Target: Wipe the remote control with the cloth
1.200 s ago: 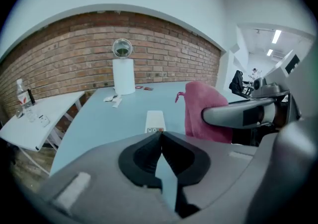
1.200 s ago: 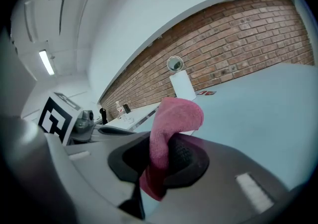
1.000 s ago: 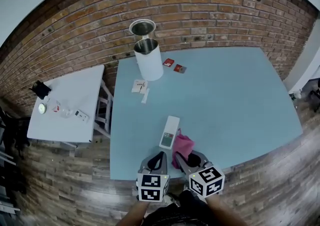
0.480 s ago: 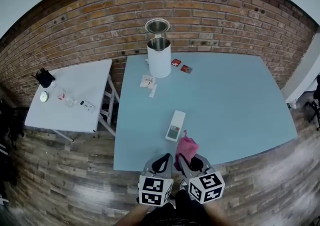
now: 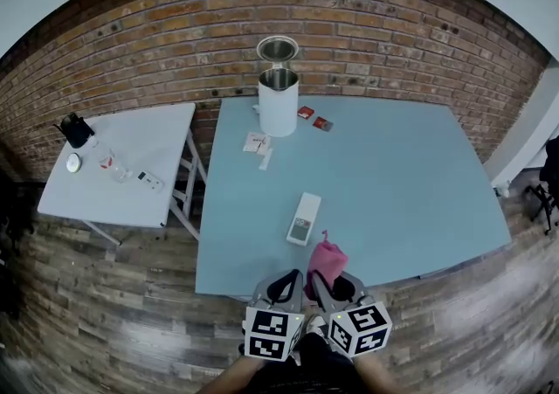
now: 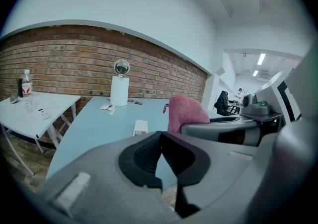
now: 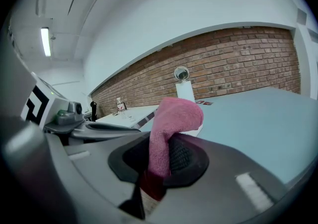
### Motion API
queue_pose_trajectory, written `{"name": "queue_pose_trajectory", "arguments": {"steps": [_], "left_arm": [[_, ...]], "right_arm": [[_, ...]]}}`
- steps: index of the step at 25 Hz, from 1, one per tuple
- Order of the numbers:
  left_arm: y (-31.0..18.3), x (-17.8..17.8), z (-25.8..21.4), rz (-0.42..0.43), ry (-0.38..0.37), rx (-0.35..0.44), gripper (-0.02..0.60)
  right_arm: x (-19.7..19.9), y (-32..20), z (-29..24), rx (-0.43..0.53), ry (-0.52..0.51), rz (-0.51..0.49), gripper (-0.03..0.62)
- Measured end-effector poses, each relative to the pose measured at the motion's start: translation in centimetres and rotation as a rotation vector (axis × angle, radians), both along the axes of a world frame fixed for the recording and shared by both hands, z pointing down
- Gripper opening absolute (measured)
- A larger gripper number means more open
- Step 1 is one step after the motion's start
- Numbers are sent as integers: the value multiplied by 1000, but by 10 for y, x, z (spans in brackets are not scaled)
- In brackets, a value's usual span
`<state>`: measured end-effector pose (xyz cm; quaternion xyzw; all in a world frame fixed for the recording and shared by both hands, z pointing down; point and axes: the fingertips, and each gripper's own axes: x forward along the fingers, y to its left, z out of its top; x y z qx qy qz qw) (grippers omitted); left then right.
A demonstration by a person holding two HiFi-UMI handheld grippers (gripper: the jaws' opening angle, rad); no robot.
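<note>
A white remote control [image 5: 303, 217] lies on the blue table [image 5: 393, 183] near its front edge; it also shows in the left gripper view [image 6: 140, 127]. A pink cloth [image 5: 325, 259] sticks up from my right gripper [image 5: 325, 282], whose jaws are shut on it [image 7: 171, 123]. My left gripper [image 5: 286, 284] hangs just left of it at the table's front edge, shut and empty [image 6: 160, 153]. Both grippers sit side by side, short of the remote. The cloth [image 6: 184, 112] stands to the right in the left gripper view.
A white cylinder with a round mirror behind it [image 5: 278, 100] stands at the table's far edge, with small red packets [image 5: 314, 118] and paper slips [image 5: 259, 146] nearby. A white side table [image 5: 122, 176] with small items stands to the left. A brick wall [image 5: 175, 43] runs behind.
Both grippers drew back slightly toward the table's front edge with the cloth held. The head view shifted, so the tables sit differently in the picture.
</note>
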<state>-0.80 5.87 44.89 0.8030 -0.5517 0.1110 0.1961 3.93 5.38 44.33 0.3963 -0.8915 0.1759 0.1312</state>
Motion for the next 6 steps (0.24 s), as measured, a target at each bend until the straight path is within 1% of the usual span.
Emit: {"name": "queue_pose_trajectory", "arguments": {"steps": [6], "left_arm": [[1,-3,-4,3,5,4,2]], "right_arm": [[-5,2,-3,2,-1,-7,64]]}}
